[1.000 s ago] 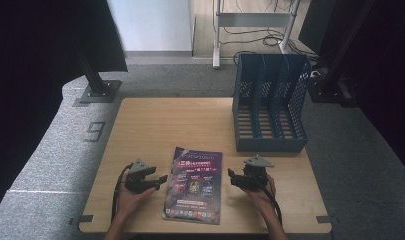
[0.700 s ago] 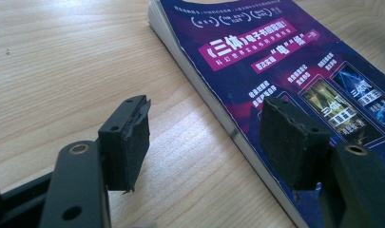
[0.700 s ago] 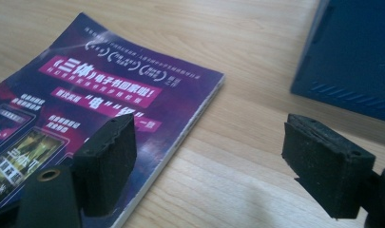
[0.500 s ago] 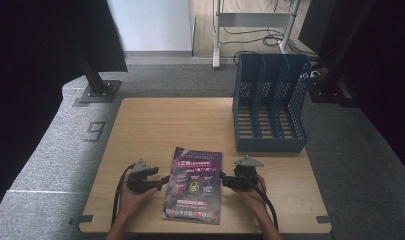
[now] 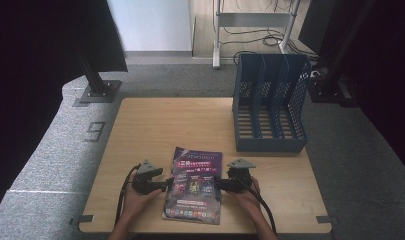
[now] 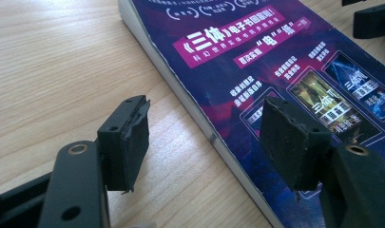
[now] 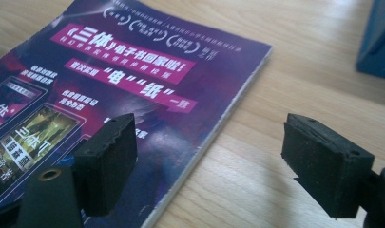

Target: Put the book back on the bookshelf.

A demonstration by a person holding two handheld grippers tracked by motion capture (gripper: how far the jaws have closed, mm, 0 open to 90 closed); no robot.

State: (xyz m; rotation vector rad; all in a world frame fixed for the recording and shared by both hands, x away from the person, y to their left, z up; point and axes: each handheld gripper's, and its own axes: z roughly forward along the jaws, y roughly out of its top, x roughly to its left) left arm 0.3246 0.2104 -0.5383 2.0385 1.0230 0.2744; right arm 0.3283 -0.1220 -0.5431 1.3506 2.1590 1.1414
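A purple magazine [image 5: 195,185] lies flat on the wooden table [image 5: 190,125] near its front edge. My left gripper [image 5: 166,185] is at the magazine's left edge and stands open. In the left gripper view its jaws straddle that edge of the magazine [image 6: 275,76], one pad over the wood and one over the cover, left gripper [image 6: 204,142]. My right gripper [image 5: 217,184] is at the magazine's right edge, also open. In the right gripper view one pad hangs over the magazine [image 7: 133,80] and the other over bare wood, right gripper [image 7: 209,161].
A blue file rack [image 5: 270,105] with several upright slots stands at the table's back right; its corner [image 7: 378,38] shows in the right gripper view. The other gripper's black tip [image 6: 373,19] sits at the magazine's far side. Grey carpet surrounds the table.
Both grippers have moved inward toward the magazine's side edges. The right one shifted left more. The magazine has not moved.
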